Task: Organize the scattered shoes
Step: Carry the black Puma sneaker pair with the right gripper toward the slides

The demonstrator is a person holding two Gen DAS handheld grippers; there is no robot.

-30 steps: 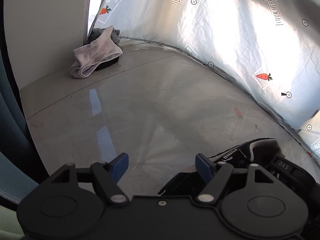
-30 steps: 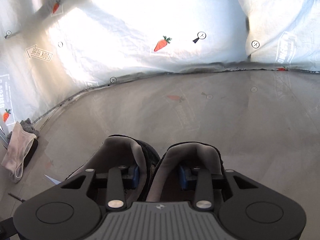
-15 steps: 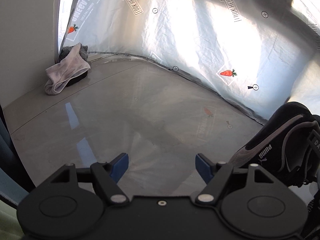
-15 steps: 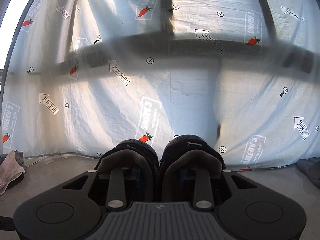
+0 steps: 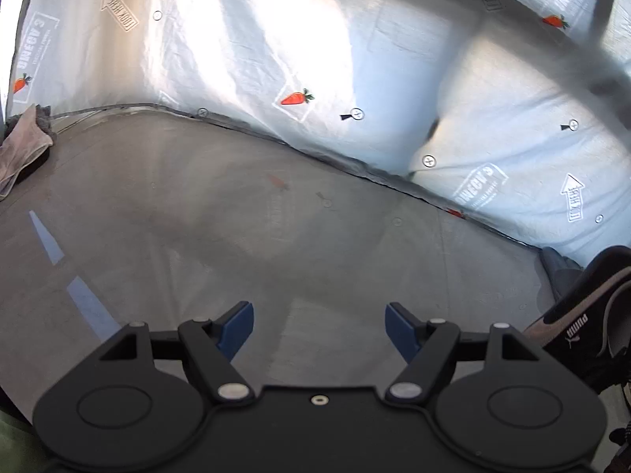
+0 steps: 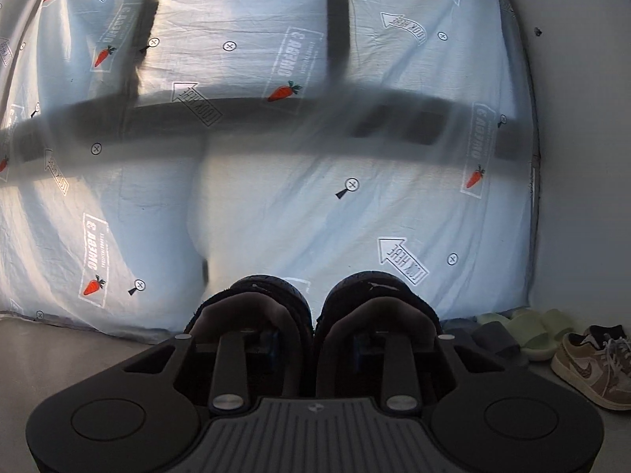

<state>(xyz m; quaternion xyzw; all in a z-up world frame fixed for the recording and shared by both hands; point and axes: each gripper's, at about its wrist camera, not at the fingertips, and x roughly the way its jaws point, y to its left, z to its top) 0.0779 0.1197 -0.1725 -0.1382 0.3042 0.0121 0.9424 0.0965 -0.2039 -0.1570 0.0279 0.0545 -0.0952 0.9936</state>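
Here, mid-carry. Right gripper has its jaws clamped on a pair of black shoes: one finger goes down inside each shoe's opening, so the two inner collars are pinched together between them. Both shoes hang off the floor, toes pointing away toward the printed plastic sheet that covers the far side. In the left wrist view, one of these black shoes shows at the lower right edge, side logo visible, held up in the air.

Left gripper: jaws well apart, nothing between them, only bare grey floor ahead.

Already lined up, by the look of it: along the base of the sheet at the right, near the wall, sit a tan sneaker, pale green slides and a dark grey pair, side by side. That row reads as the drop-off spot, and the black pair is aimed just left of it.

Still to do, judging from this: set the black pair down beside the row. A dark shoe with a pinkish cloth draped over it lies far off in the left corner; it likely needs collecting too. Whether more strays exist outside these views cannot be told.
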